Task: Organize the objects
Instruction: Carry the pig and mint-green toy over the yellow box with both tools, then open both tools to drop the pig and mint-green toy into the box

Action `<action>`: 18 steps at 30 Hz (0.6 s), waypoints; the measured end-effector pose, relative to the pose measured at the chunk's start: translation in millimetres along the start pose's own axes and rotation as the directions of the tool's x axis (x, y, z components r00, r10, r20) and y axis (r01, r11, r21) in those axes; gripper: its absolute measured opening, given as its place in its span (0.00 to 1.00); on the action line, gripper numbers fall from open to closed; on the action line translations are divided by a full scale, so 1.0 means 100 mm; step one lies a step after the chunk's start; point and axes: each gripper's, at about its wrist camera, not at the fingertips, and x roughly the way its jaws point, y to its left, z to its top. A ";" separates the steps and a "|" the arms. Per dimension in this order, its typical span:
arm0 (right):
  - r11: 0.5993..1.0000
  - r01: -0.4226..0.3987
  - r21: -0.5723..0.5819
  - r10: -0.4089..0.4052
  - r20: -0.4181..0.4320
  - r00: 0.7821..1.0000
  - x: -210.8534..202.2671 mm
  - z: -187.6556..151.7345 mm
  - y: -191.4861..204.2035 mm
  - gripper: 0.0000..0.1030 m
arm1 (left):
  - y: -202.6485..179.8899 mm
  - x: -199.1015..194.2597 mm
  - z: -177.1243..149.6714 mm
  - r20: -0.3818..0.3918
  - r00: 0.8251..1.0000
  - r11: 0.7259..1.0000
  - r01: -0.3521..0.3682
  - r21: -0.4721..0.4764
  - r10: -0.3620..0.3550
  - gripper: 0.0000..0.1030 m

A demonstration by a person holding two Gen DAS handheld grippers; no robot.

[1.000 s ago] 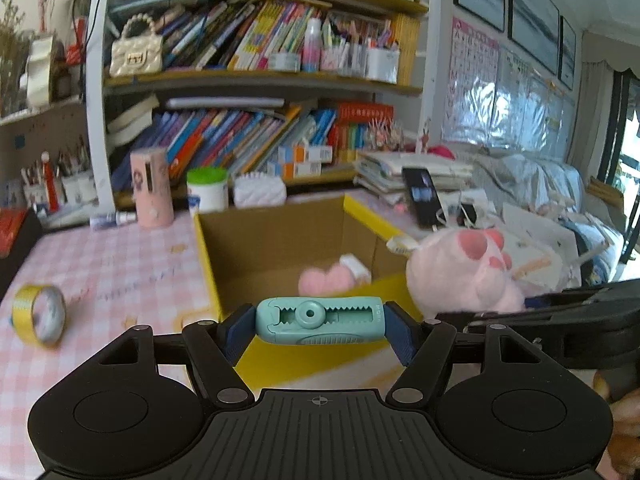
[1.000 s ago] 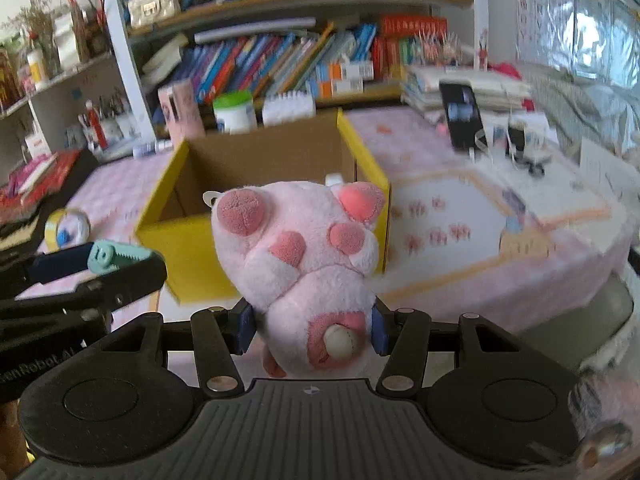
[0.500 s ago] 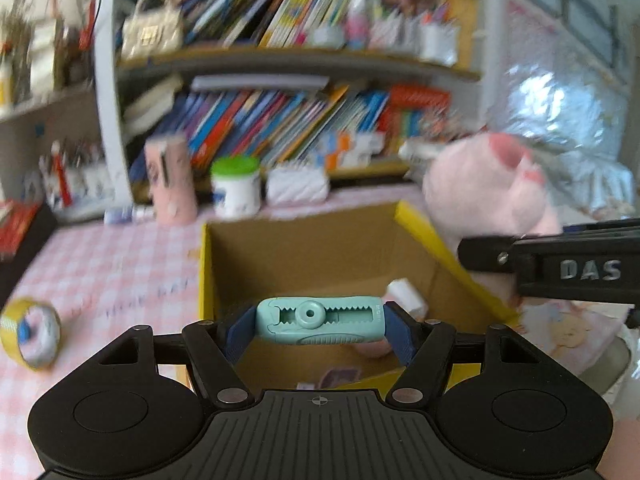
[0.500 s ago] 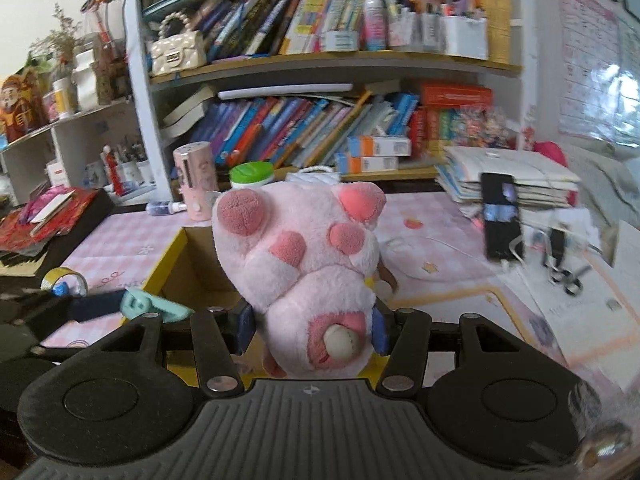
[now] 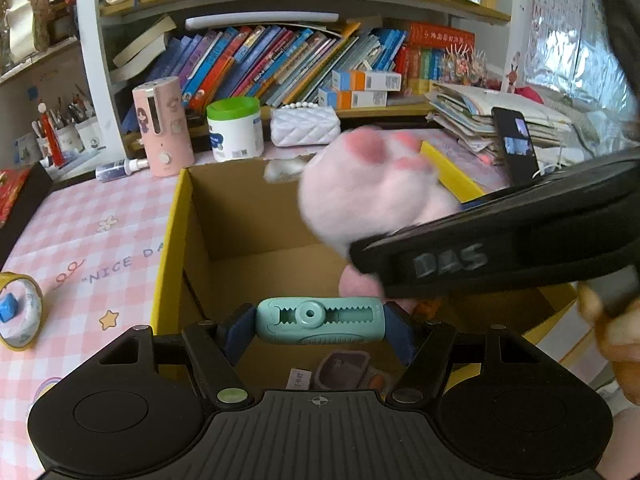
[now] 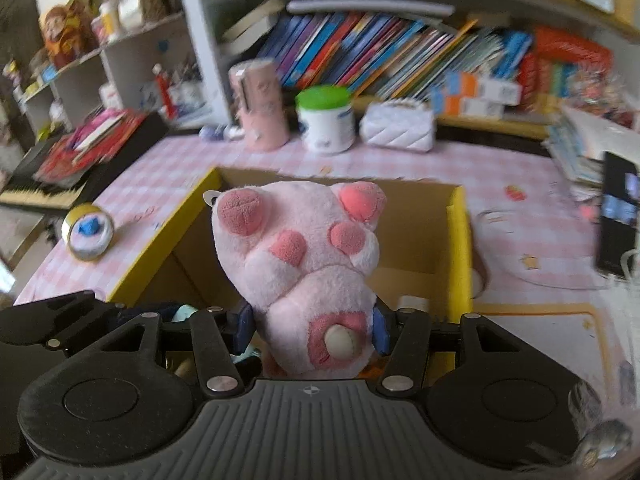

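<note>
Hanging above the open cardboard box (image 5: 172,240), the left gripper (image 5: 320,320) clamps a teal correction-tape dispenser (image 5: 320,320) end to end. The right gripper (image 6: 312,328) – also over the box – squeezes a pink plush paw (image 6: 300,248).

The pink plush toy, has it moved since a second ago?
Yes. The pink plush toy, clamped in the right gripper, has come over the open yellow box.

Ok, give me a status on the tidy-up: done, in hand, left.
Done: a few small items already lie in the cardboard box.
In hand: the left claw grips a teal correction tape; the right claw grips a pink plush paw; both are over the box.
Left: release both; the tape roll sits on the table.
</note>
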 end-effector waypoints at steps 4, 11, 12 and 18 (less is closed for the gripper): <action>0.997 -0.046 -0.063 0.041 -0.082 0.996 0.25 0.06 0.04 0.51 | 0.01 0.06 0.00 -0.022 1.000 1.000 -0.011 0.001 0.011 0.67; 0.990 -0.067 -0.127 0.045 -0.163 0.986 0.54 0.10 0.10 0.52 | 0.01 0.06 0.00 -0.020 1.000 1.000 -0.012 0.005 0.012 0.68; 0.990 -0.071 -0.122 0.050 -0.169 0.984 0.55 0.10 0.10 0.52 | 0.01 0.05 -0.01 -0.017 1.000 1.000 -0.014 0.005 0.014 0.68; 0.989 -0.086 -0.124 0.061 -0.196 0.979 0.63 0.09 0.14 0.55 | 0.04 0.00 -0.02 -0.008 1.000 1.000 -0.016 -0.009 0.015 0.68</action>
